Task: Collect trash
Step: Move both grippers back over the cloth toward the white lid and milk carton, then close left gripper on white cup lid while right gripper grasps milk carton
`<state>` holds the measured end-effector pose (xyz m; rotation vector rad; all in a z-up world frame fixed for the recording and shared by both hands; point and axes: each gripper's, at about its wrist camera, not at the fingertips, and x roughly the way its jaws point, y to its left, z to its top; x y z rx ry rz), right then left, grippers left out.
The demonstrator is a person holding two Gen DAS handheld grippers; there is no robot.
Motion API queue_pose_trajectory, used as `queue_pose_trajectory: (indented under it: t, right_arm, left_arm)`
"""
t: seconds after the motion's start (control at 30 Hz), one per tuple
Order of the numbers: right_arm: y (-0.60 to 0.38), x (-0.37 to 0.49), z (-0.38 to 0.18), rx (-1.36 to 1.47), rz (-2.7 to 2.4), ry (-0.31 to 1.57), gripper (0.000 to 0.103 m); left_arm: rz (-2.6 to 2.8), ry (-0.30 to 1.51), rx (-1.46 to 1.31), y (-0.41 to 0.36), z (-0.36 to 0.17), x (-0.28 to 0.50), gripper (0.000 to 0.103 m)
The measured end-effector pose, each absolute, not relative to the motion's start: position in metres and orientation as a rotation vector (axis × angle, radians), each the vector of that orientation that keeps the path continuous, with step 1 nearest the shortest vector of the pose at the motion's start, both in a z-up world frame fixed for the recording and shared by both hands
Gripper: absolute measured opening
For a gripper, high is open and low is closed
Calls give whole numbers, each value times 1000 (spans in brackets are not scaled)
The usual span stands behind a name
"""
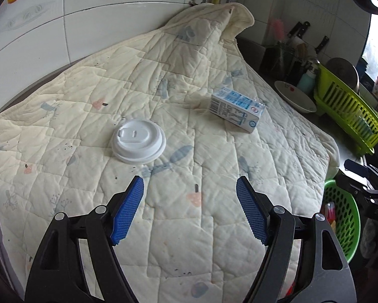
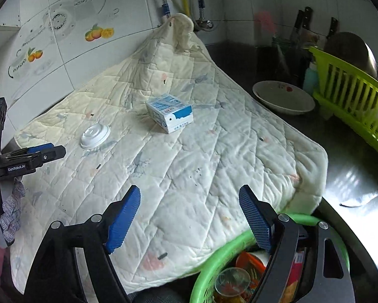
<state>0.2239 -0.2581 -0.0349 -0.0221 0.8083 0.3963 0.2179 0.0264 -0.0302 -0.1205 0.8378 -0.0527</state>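
Note:
A white plastic cup lid (image 1: 138, 141) lies on a cream quilted cloth (image 1: 163, 227), just ahead and left of my open, empty left gripper (image 1: 189, 185). A blue-and-white milk carton (image 1: 236, 109) lies on its side farther right. In the right wrist view the lid (image 2: 95, 135) and carton (image 2: 169, 112) lie on the cloth (image 2: 189, 176). My right gripper (image 2: 189, 197) is open and empty, above the green trash basket (image 2: 214, 260), which holds a clear cup and wrappers. The left gripper (image 2: 41, 152) shows at the left edge.
A white bowl (image 2: 283, 97) and a lime dish rack (image 2: 352, 101) stand on the dark steel counter (image 2: 352, 176) to the right, with knives behind. The green basket (image 1: 342, 217) sits at the cloth's right edge. Tiled wall (image 1: 88, 5) runs behind.

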Motion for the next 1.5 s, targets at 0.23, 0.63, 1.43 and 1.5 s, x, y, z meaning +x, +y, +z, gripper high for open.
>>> queue_pose_trajectory:
  t: [0.23,0.63,1.43,1.5]
  right_arm:
    - [-218,276,-38,-117,453,816,84]
    - [-155,370,-50,-290,583,832,89]
    - [-103,460,-107,-419,606,992,73]
    - [-107,457,-104,-398,608,991,71]
  left_arm:
    - [-7,848,-107,51,-39,233,75]
    - [18,856,-88,84,-53,260,76]
    - [-55,930,11,87,-87,320,88]
    - [-63,930,35,83,-89,324,88]
